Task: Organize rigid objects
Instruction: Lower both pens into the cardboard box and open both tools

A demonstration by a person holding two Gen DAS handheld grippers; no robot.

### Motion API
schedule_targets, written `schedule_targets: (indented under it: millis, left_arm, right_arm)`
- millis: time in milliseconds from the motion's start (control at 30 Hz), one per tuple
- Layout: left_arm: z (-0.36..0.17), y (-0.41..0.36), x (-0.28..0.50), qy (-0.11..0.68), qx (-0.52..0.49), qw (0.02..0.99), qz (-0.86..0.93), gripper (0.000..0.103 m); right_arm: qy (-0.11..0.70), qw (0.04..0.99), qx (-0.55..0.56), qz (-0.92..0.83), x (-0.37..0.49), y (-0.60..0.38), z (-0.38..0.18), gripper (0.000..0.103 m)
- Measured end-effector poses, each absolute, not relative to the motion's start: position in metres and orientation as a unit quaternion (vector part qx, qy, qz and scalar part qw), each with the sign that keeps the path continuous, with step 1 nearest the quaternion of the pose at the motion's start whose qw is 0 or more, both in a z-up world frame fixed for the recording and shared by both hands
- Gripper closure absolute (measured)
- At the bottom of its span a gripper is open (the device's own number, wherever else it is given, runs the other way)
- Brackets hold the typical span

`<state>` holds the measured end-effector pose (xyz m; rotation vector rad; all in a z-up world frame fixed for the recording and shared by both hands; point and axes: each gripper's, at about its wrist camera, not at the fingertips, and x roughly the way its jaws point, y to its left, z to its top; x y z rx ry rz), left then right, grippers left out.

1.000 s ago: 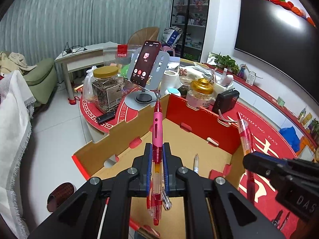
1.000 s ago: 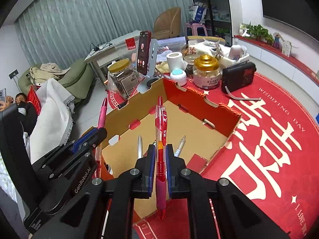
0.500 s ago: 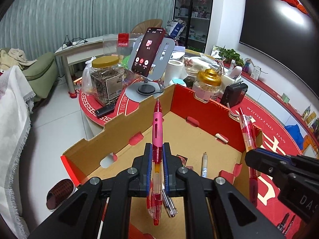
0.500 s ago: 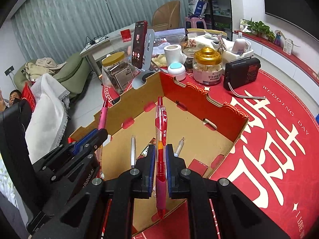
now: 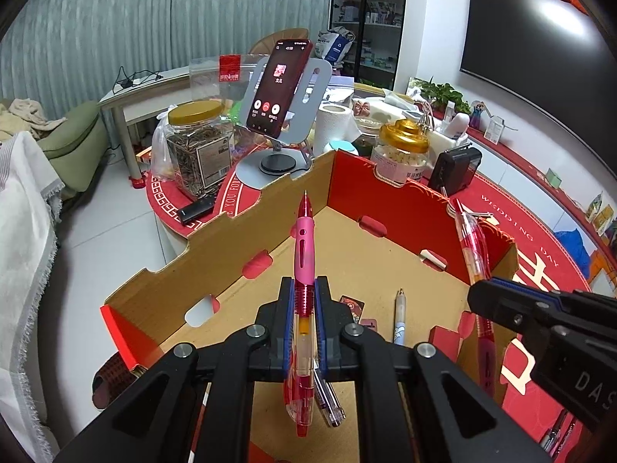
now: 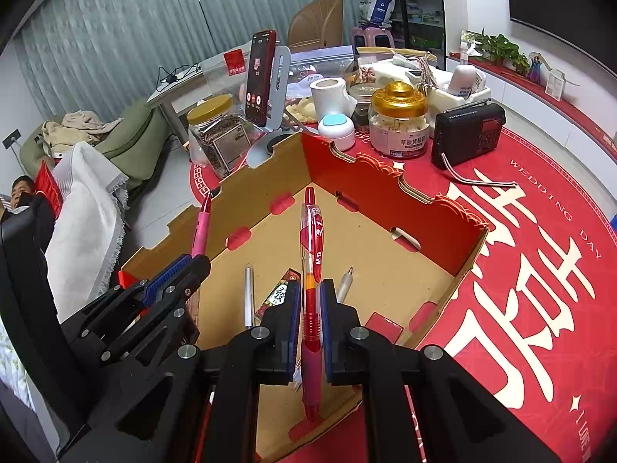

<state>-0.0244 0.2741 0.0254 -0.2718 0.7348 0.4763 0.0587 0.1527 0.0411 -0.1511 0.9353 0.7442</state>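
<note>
My left gripper (image 5: 303, 289) is shut on a pink pen (image 5: 303, 250) that points forward over the open cardboard box (image 5: 389, 185). My right gripper (image 6: 310, 289) is shut on a red pen (image 6: 313, 239), also above the box (image 6: 385, 185). Each gripper shows in the other's view: the right one (image 5: 501, 301) with its red pen (image 5: 472, 239), the left one (image 6: 181, 270) with its pink pen (image 6: 200, 231). On the box floor lie a silver pen (image 6: 248, 293), a white pen (image 6: 344, 285) and a small card (image 6: 278, 293).
Behind the box on the red tablecloth (image 6: 540, 250) stand a phone on a stand (image 5: 283, 88), a seed jar (image 5: 198, 146), a gold-lidded jar (image 6: 401, 123), a paper roll (image 6: 327, 92) and a black radio (image 6: 468, 135). A person (image 6: 21, 193) sits at far left.
Both grippers have sunk a little toward the box with their pens still held, and the box floor shows more fully.
</note>
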Motion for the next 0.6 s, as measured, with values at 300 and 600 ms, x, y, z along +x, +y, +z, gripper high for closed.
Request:
schedule_targets:
  millis: [300,600]
  left_arm:
    - [0.016,0.272,-0.014,0.373,-0.123,0.892,0.223,0.093]
    - [0.010,0.268,0.000,0.421,-0.095,0.876,0.216,0.073]
  right_arm:
    - [0.456,0.820,-0.075,0.338,0.069,0.156,0.024,0.092]
    - [0.476,0.812,-0.084,0.328,0.075,0.157,0.007,0.092]
